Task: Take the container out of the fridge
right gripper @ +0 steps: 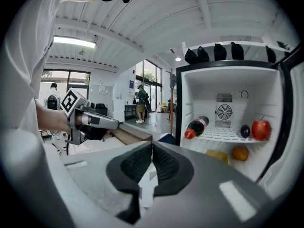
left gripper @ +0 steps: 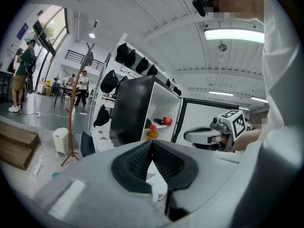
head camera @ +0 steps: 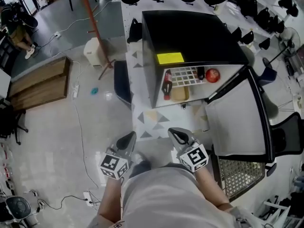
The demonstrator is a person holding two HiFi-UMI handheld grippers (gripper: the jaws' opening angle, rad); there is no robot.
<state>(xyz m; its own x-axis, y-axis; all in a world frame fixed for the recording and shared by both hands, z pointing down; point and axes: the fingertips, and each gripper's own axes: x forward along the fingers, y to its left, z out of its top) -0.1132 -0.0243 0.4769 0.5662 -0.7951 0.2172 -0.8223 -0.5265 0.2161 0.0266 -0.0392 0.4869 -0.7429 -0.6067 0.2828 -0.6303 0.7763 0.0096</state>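
Note:
A black mini fridge stands open in front of me, its door swung out to the right. On its wire shelf lie a cola bottle, a dark plum and a red apple. Below the shelf sit a yellowish container and an orange; the container also shows in the head view. My left gripper and right gripper hover side by side well short of the fridge. Both are shut and hold nothing. The pads of the left one meet, as do the right one's pads.
The fridge stands on a white top with a triangle pattern. A dark chair is to its left, with an orange coat stand, a white bin and wooden steps beyond. A mesh basket sits under the door. Cables cross the floor.

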